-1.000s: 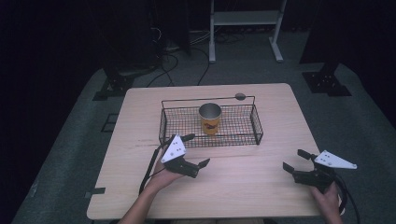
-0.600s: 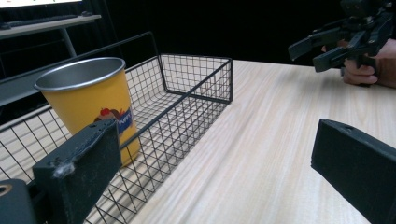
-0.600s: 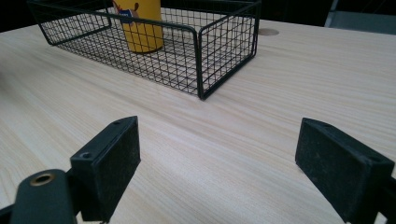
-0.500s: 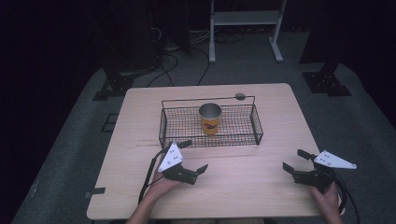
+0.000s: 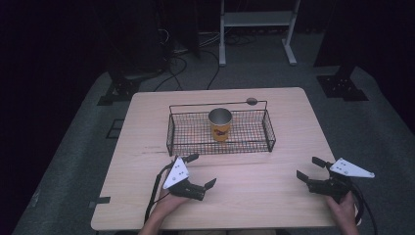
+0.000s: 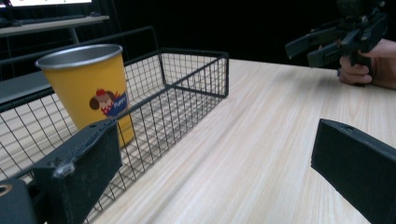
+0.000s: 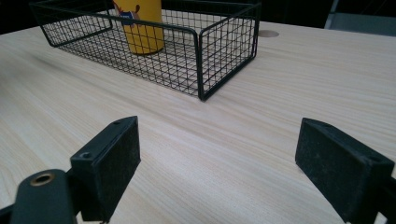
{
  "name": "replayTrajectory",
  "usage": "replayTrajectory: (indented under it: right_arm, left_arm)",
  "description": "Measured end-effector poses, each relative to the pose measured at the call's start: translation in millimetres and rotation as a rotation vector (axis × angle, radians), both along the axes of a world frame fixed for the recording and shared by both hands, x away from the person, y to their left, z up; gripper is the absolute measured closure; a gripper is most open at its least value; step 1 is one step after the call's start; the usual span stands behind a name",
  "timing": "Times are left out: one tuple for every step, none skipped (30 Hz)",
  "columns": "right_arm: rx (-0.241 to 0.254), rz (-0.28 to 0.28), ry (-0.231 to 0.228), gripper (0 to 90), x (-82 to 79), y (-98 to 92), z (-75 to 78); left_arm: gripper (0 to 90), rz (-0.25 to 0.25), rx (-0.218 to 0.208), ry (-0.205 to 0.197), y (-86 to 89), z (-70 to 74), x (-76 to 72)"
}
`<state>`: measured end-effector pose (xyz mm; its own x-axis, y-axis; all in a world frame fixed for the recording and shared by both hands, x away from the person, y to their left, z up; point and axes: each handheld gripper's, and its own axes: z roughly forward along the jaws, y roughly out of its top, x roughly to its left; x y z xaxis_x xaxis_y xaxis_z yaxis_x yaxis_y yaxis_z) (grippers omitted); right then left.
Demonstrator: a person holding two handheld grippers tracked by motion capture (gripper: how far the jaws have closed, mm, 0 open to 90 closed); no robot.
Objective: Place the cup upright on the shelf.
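Yellow cup (image 5: 220, 124) upright inside wire basket (image 5: 268, 139), ahead of left gripper (image 5: 200, 170), just past its far jaw; untouched, so likely nothing done yet, grasp and lift remaining. Left gripper low over table (image 5: 274, 196), jaws spread wide, empty. Right gripper (image 5: 310, 168) off to the side, low, likewise wide and empty.

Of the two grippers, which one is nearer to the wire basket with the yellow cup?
The left gripper. One of its open jaws reaches almost to the front wall of the wire basket holding the yellow cup. The right gripper is off by the table's right edge.
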<state>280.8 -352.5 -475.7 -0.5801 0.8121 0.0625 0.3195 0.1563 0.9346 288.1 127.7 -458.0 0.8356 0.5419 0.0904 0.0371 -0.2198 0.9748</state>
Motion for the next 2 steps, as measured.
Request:
replayTrajectory:
  right_arm:
    - [-0.001,0.002,-0.003,13.0,-0.1,0.0,0.0]
    - [-0.001,0.002,-0.003,13.0,-0.1,0.0,0.0]
  left_arm:
    - [1.0,-0.001,-0.003,0.006,-0.1,-1.3,-1.3]
    - [1.0,-0.001,-0.003,0.006,-0.1,-1.3,-1.3]
